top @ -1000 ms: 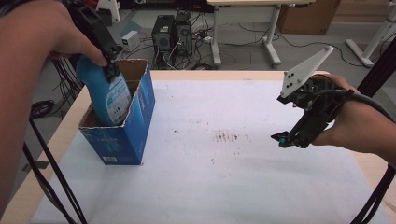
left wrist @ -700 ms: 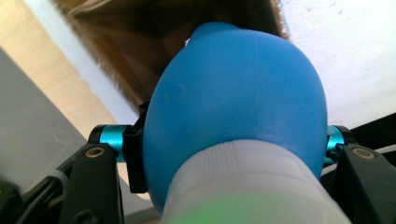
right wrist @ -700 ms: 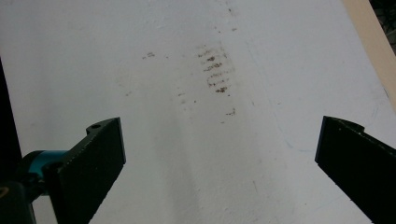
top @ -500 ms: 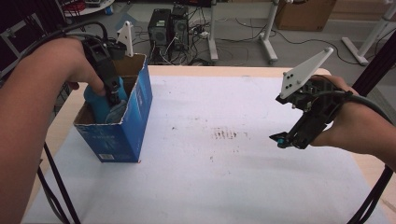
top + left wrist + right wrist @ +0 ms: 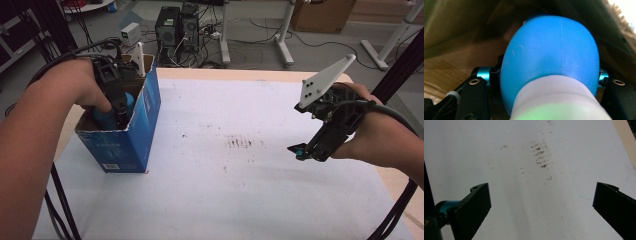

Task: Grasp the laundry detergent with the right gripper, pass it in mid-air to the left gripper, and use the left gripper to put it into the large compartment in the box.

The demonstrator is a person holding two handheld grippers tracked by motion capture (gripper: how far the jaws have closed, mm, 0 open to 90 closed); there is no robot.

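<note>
L gripper view: jaws clamp blue bottle inside box.

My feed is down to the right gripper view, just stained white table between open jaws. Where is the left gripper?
Observer: The left gripper is down inside the blue cardboard box at the table's left.
Operator: Holding anything?
Observer: Yes, its jaws are shut on a blue bottle with a white part nearest the camera.
Operator: Is my right gripper near that box?
Observer: No, the right gripper hovers far across the white table.
</note>
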